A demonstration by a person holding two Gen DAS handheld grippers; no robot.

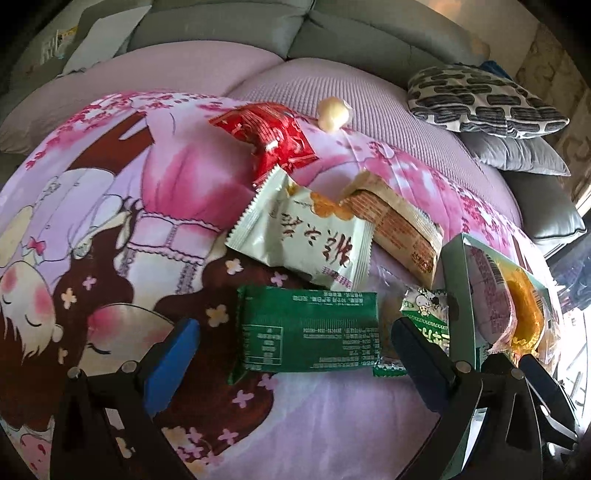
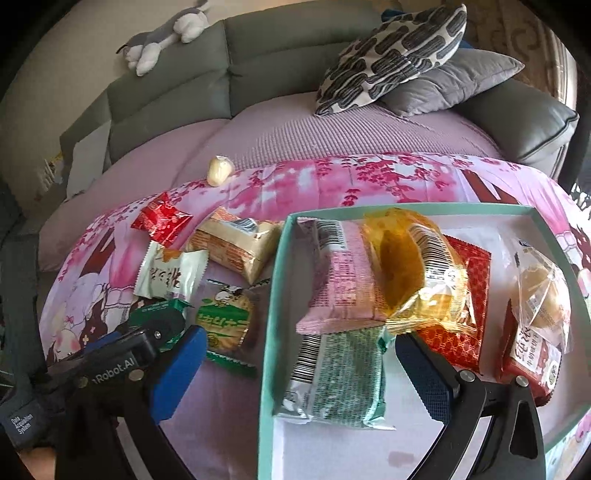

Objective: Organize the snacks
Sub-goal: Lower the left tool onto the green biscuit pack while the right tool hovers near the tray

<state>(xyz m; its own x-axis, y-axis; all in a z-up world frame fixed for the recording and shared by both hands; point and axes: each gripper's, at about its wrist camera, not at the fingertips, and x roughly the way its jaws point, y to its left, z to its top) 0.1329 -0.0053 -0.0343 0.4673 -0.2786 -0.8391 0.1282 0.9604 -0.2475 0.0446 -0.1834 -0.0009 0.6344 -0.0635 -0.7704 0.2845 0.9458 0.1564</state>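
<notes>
A grey sofa (image 1: pixel 369 33) with a lilac cover carries a pink cartoon-print cloth (image 1: pixel 110 221), and the snacks lie on that cloth.

From the left wrist view, the left gripper (image 1: pixel 295 339) is spread wide, grasping nothing. A dark green packet (image 1: pixel 310 330) lies flat between its blue fingers (image 1: pixel 173 358), apart from both pads. A small green cartoon-print packet (image 1: pixel 424 314) lies just beside the right-hand finger, partly behind it. Beyond the green packet sits a white packet with brush lettering (image 1: pixel 306 236), overlapping a beige wafer pack (image 1: pixel 399 225). Farther back are a red packet (image 1: pixel 269 136) and a small pale round sweet (image 1: pixel 332 112) at the cloth's edge. At the right stands the teal box (image 1: pixel 458 295), seen edge-on, with a pink packet and an orange-wrapped one showing inside. A patterned cushion (image 1: pixel 484 99) rests on grey ones behind.

From the right wrist view, the right gripper (image 2: pixel 295 369) is likewise released and wide. Its left finger (image 2: pixel 177 373) sits outside the teal box (image 2: pixel 273 295), its other finger over the box interior. A green-speckled packet (image 2: pixel 336 380) lies in the box between them, touching neither that I can see. Above it lie a pink packet (image 2: pixel 340 273) and an orange-wrapped cake (image 2: pixel 410 266), on a red flat packet (image 2: pixel 469 306). At the box's right side are a clear-wrapped bun (image 2: pixel 543 291) and a red-labelled packet (image 2: pixel 532 362). The left gripper (image 2: pixel 122 354) shows at lower left over the loose snacks. A plush toy (image 2: pixel 166 33) lies on the sofa back.
</notes>
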